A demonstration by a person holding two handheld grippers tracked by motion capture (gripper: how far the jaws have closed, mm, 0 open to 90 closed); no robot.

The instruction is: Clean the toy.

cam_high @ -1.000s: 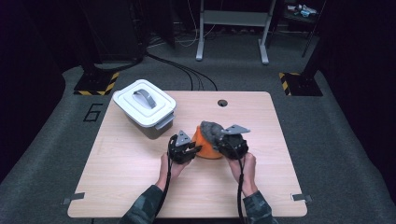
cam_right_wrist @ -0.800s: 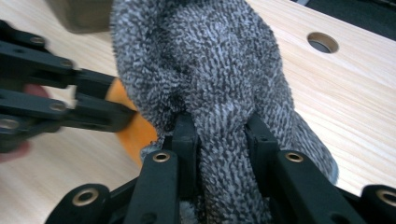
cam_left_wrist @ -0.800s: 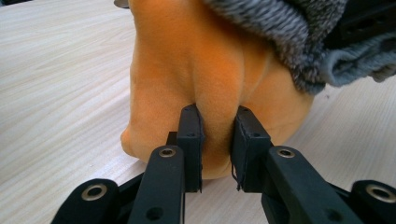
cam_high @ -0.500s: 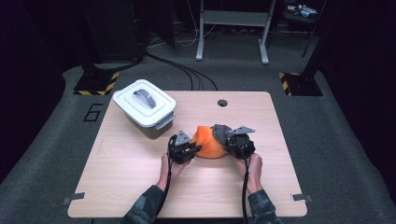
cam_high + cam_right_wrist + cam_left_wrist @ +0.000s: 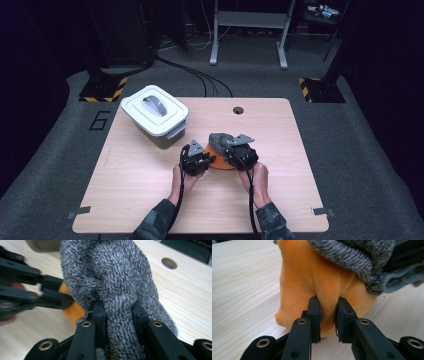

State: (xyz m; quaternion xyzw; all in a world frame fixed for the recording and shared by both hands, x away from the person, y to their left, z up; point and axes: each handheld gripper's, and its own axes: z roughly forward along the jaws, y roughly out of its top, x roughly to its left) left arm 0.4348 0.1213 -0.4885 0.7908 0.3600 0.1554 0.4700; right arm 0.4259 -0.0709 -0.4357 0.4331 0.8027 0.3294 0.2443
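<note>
table [image 5: 140, 200]: pale wood grain, flat, with a round hole [image 5: 238, 110] toward 12 o'clock.
box [image 5: 155, 116]: white plastic, rounded corners, lid on with a grey handle, at 10 o'clock from the grippers, well apart.
orange cloth [image 5: 312, 272]: smooth plush, soft and bunched, lying mid-table under the grey one.
grey cloth [image 5: 112, 272]: nubby terry, thick, draped over the orange cloth at its 1 o'clock side.
left gripper [image 5: 328, 315]: clenched on a fold of the orange cloth.
right gripper [image 5: 118, 315]: clenched on a bunch of the grey cloth.
step: both cloths pinched, seemingly about to be separated.
next: likely pull the two apart, grey lifting toward 2 o'clock, keeping both pinches firm since plush slips.
</note>
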